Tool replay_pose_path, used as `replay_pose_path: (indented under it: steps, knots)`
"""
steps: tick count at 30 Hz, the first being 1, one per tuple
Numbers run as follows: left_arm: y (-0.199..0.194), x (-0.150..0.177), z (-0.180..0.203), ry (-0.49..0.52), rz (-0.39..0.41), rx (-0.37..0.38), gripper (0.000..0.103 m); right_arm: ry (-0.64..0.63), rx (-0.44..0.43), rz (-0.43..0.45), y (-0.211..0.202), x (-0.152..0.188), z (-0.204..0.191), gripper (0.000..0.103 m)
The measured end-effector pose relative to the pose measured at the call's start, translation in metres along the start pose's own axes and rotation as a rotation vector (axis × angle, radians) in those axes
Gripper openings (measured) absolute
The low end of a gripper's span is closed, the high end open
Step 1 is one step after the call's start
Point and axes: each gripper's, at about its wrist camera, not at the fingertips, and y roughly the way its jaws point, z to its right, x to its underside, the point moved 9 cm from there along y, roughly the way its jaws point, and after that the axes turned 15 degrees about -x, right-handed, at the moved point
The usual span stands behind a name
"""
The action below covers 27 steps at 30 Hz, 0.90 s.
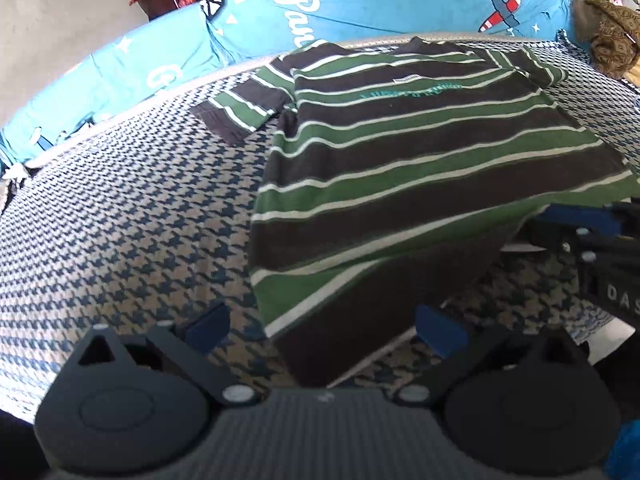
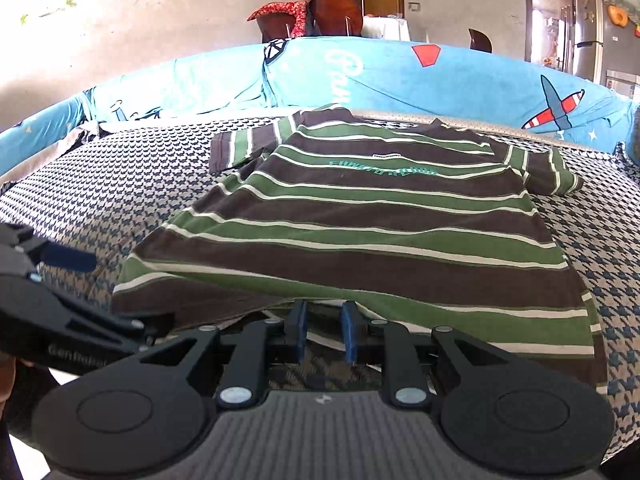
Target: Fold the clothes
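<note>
**Striped T-shirt spread on a houndstooth surface, hem lifted at the near edge**

Here the striped T-shirt, brown and green with thin white lines, lies face up on the houndstooth cover, collar towards the far side and both short sleeves spread outward. Its near hem is raised off the cover, with shadow beneath it. The right claw sits at the hem's middle, its blue pads drawn close with a narrow gap between them; whether they pinch the cloth cannot be told, as the hem hides the tips. The left claw stands wide apart, the shirt's near left corner hanging between its pads without touching them. Left of the shirt the cover is bare and broad; to the right a narrower strip remains before the edge. Along the far side a blue cushion back, printed with a red-and-white aeroplane, bounds the surface just behind the collar. Beyond it stand a dark wooden chair draped in red cloth, and open doorways.
</note>
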Motion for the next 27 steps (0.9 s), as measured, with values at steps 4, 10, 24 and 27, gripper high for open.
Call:
replay_pose_path:
  steps: [4, 10, 24, 27]
  knots:
    - [0.012, -0.003, -0.003, -0.017, -0.019, -0.03, 0.103, 0.011, 0.0, -0.001, 0.002, -0.002, 0.003, 0.02]
    - [0.021, -0.009, -0.01, -0.074, -0.027, -0.031, 0.103, -0.031, 0.003, -0.006, -0.003, 0.0, 0.0, 0.02]
    - [0.037, -0.024, -0.025, -0.164, -0.046, -0.045, 0.103, -0.245, 0.024, -0.09, 0.013, 0.016, -0.023, 0.02]
    - [0.039, -0.025, -0.026, -0.167, -0.044, -0.049, 0.103, -0.27, 0.037, -0.087, 0.018, 0.015, -0.023, 0.02]
